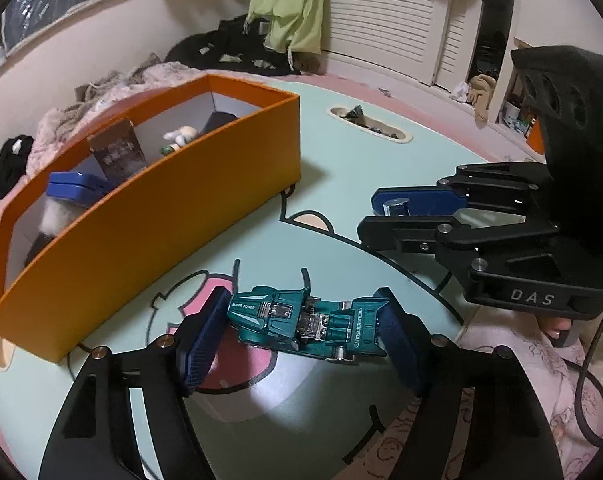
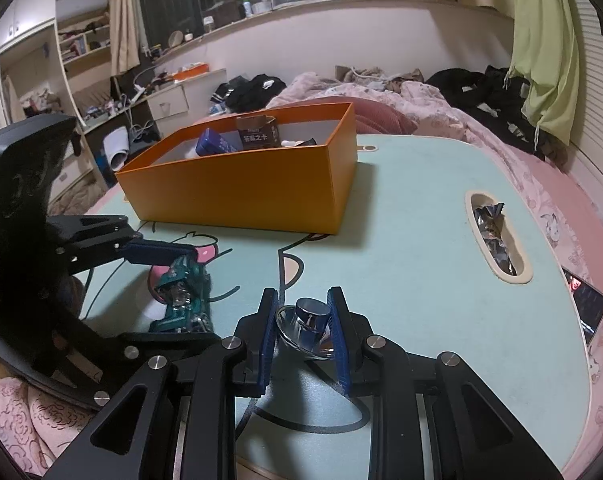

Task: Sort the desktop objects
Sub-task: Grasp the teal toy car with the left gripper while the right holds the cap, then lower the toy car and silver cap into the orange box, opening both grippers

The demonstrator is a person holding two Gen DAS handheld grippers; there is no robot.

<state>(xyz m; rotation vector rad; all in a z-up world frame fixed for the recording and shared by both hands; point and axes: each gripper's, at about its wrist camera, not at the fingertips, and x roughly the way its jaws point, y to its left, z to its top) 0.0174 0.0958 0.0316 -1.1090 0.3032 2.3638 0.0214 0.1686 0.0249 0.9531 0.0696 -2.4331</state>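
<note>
A teal toy car lies crosswise between the blue pads of my left gripper, which press on its nose and tail just above the mint-green table. In the right wrist view the same car sits in the left gripper at the lower left. My right gripper is shut on a shiny metal spinning top, held low over the table. The left wrist view shows the right gripper and the top at the right. An orange box stands behind, open-topped.
The box holds a blue case, a dark card pack and small toys. A slot in the table holds foil wrappers. A phone lies at the right edge. Pink bedding and clothes surround the table.
</note>
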